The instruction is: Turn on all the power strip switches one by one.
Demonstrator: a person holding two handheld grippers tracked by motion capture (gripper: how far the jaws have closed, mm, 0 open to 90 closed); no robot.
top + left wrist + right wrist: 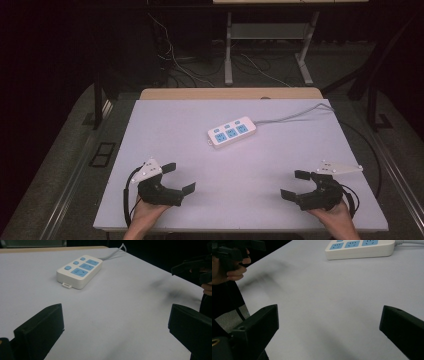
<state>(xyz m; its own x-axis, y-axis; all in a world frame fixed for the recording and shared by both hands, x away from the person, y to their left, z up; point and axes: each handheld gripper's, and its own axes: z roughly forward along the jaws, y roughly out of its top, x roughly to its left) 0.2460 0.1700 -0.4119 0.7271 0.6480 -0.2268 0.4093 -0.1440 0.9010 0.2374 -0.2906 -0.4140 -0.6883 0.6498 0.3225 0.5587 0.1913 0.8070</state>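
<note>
A white power strip [232, 132] with blue sockets and blue switches lies near the middle of the pale table top [200, 205], its grey cable [295, 116] running off to the back right. My left gripper [179, 177] rests near the front left edge, jaws wide apart with nothing between them. My right gripper [295, 184] sits near the front right, also open and empty. The power strip [79, 271] lies ahead in the left gripper view [115, 325], well beyond the jaws. In the right gripper view [329, 326] the power strip [360, 248] is at the top.
A wooden strip [230, 93] borders the table's far edge. Behind it stand a metal desk frame [229, 47] and loose cables on the dark floor. The other hand and its gripper [229, 255] show at the left of the right gripper view.
</note>
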